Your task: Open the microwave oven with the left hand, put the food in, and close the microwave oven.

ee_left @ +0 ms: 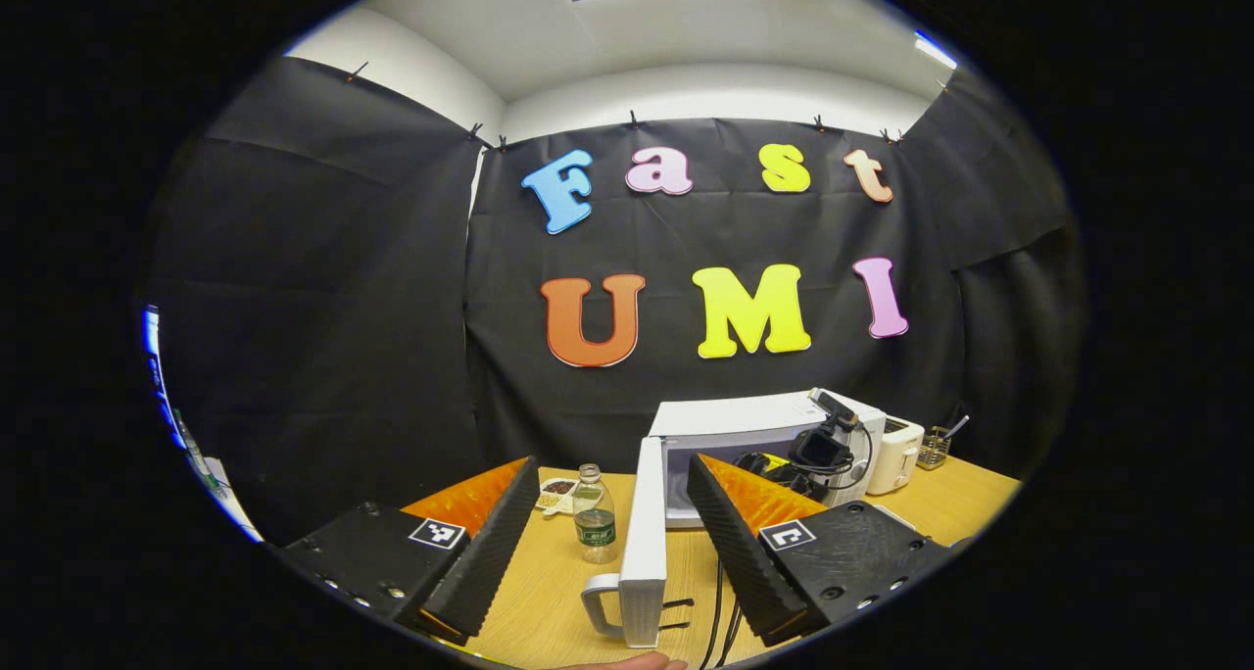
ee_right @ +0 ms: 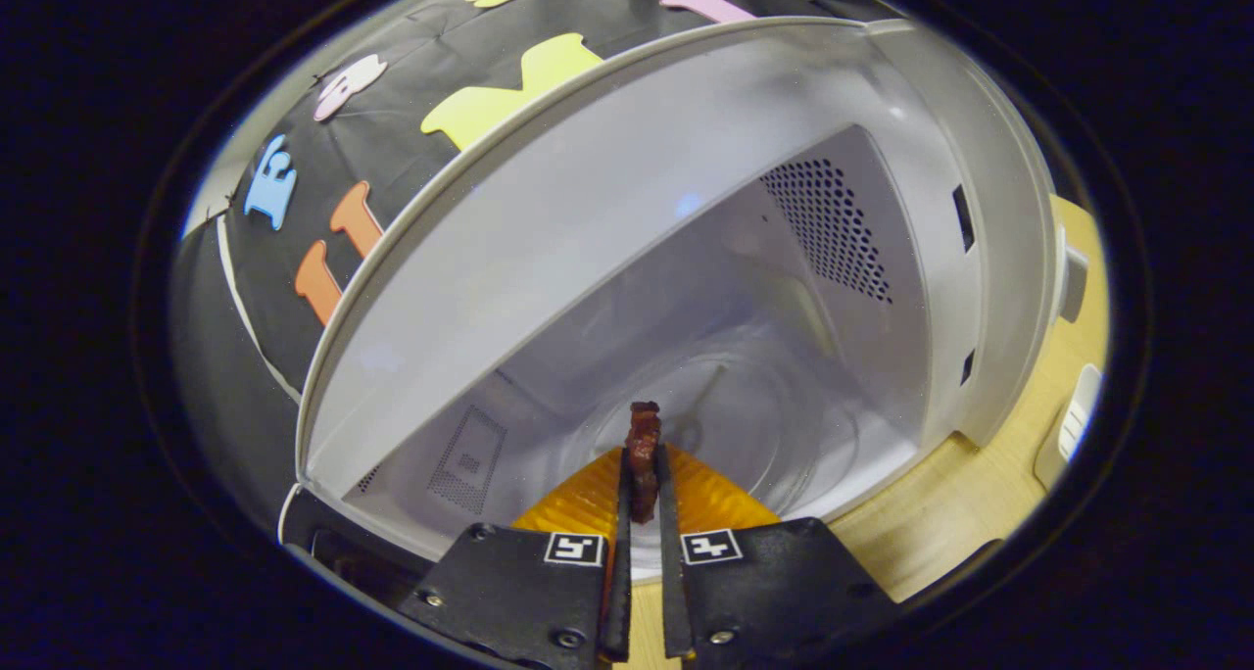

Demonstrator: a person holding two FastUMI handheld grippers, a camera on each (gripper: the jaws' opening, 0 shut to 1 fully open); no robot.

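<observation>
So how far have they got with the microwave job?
About midway. Done: the white microwave oven stands open, its white door swung out between the fingers of the open left gripper. In hand: the right gripper pinches a small dark reddish-brown piece of food at the mouth of the pale cavity, above the glass turntable. Left: release the food, pull out, then close the door.

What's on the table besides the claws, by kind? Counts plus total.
Microwave (door open): 1
Toaster: 1
Plastic bottle: 1
Snack dish: 1
Utensil holder: 1
Food piece in right claw: 1
Total: 6
</observation>
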